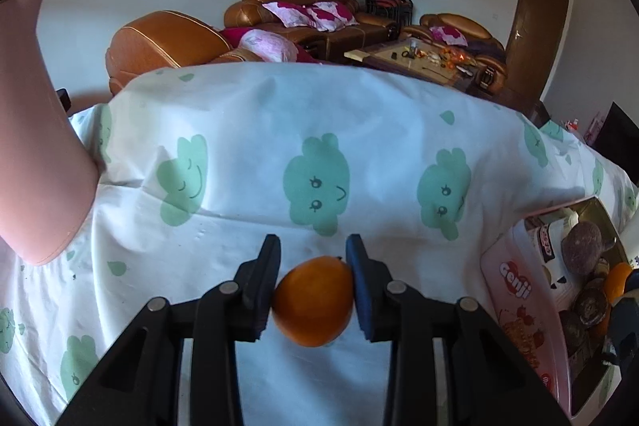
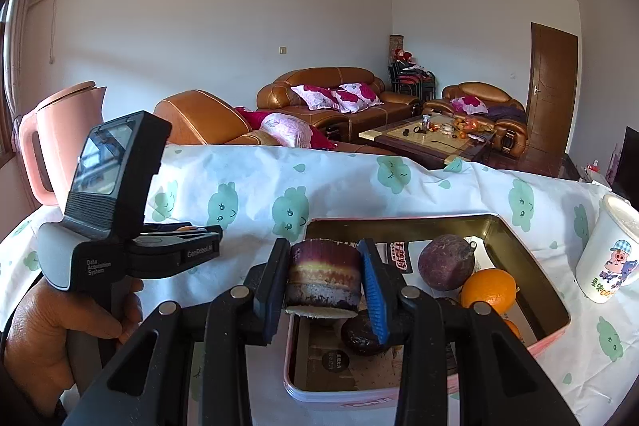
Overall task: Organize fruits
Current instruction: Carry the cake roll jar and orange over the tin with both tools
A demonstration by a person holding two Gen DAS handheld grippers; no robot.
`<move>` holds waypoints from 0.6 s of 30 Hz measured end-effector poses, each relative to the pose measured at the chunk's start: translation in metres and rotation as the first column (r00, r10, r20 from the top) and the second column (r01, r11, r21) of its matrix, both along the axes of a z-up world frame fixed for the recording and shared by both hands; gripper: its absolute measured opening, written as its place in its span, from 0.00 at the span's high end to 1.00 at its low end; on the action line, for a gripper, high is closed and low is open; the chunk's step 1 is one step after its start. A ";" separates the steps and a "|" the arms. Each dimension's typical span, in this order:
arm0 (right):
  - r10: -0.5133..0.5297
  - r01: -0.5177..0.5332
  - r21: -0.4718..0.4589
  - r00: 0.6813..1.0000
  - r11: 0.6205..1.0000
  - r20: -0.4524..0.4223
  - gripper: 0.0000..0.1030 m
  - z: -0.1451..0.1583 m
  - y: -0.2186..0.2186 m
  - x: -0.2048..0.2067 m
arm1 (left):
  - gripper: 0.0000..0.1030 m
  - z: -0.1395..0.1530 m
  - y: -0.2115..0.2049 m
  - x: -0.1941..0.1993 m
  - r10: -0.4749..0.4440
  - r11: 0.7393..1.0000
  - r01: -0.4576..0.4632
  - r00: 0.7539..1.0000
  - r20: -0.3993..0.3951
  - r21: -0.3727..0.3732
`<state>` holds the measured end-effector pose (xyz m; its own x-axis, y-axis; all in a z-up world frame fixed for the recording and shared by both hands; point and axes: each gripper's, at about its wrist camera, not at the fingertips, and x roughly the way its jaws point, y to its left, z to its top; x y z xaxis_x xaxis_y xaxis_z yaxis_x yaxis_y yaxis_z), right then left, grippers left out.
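Observation:
My left gripper [image 1: 313, 268] is shut on an orange [image 1: 313, 300] and holds it over the white cloth with green clouds [image 1: 247, 130]. It also shows in the right wrist view [image 2: 199, 232], left of the pink tin [image 2: 531, 238]. My right gripper [image 2: 324, 266] is shut on a short purple and yellow cut piece of sugar cane [image 2: 324, 276], above the tin's near left part. Inside the tin lie a dark purple passion fruit [image 2: 446, 262], an orange [image 2: 489, 290] and another dark fruit [image 2: 359, 336]. The left wrist view shows the tin [image 1: 515, 290] at the right with dark fruits [image 1: 581, 246].
A pink kettle [image 1: 32, 146] stands at the left on the table; it also shows in the right wrist view [image 2: 60, 142]. A white paper cup [image 2: 611, 250] with a cartoon pig stands right of the tin. Brown sofas [image 2: 319, 98] and a coffee table [image 2: 423, 138] lie beyond the table's far edge.

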<state>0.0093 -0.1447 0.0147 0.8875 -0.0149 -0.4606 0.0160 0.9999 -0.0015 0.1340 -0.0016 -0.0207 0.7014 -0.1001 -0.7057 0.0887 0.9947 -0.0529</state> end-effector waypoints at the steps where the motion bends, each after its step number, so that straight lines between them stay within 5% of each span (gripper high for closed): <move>1: -0.005 0.005 -0.005 1.000 1.000 0.010 0.64 0.001 0.000 -0.001 | 0.65 0.002 0.005 -0.006 0.021 1.000 -0.022 0.999 0.031 0.005; 18: -0.032 0.033 -0.028 0.999 0.999 0.041 0.64 0.001 0.003 -0.012 | 0.65 0.016 0.005 -0.079 0.093 0.993 -0.106 0.978 0.188 0.058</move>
<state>-0.0031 -0.1419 0.0161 0.9044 -0.0565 -0.4229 0.0489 0.9984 -0.0288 0.0548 0.0033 -0.0050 0.8244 0.0203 -0.5657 -0.0092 0.9997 0.0224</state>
